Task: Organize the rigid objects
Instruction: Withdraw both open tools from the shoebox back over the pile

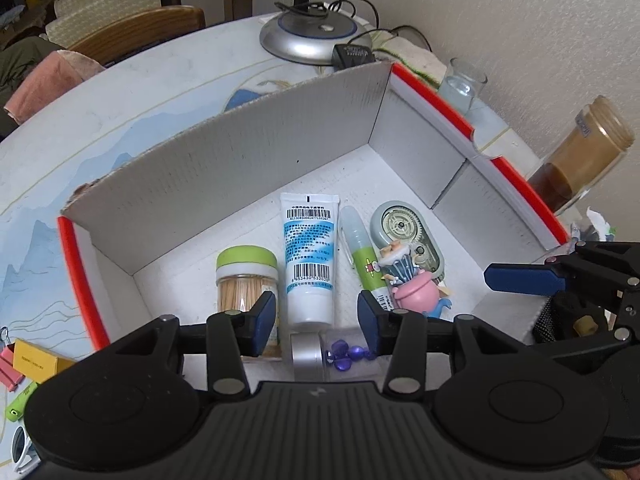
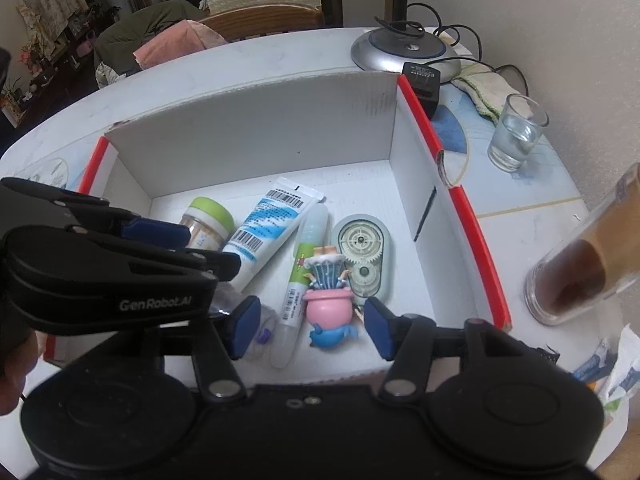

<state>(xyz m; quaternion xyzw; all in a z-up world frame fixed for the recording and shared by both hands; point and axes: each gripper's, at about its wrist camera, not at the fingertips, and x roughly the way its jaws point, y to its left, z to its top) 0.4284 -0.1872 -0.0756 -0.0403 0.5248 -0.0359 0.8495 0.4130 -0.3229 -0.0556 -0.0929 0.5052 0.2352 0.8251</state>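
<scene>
A white cardboard box with red edges (image 1: pixel 224 168) (image 2: pixel 248 120) holds a toothpick jar with a green lid (image 1: pixel 247 276) (image 2: pixel 208 220), a white tube (image 1: pixel 308 264) (image 2: pixel 268 232), a green glue stick (image 1: pixel 362 256) (image 2: pixel 304 276), a correction tape dispenser (image 1: pixel 404 232) (image 2: pixel 362 256), a pink and blue figurine (image 1: pixel 412 284) (image 2: pixel 328 304) and a clear jar of purple beads (image 1: pixel 340 354). My left gripper (image 1: pixel 316 322) is open above the bead jar and empties nothing. My right gripper (image 2: pixel 310 328) is open just above the figurine.
A lamp base (image 1: pixel 312 36) (image 2: pixel 404 52) with cables, a black adapter (image 2: pixel 422 80), a glass of water (image 2: pixel 516 132) and a brown jar (image 2: pixel 584 256) stand right of the box. Binder clips and a yellow box (image 1: pixel 36 360) lie at the left.
</scene>
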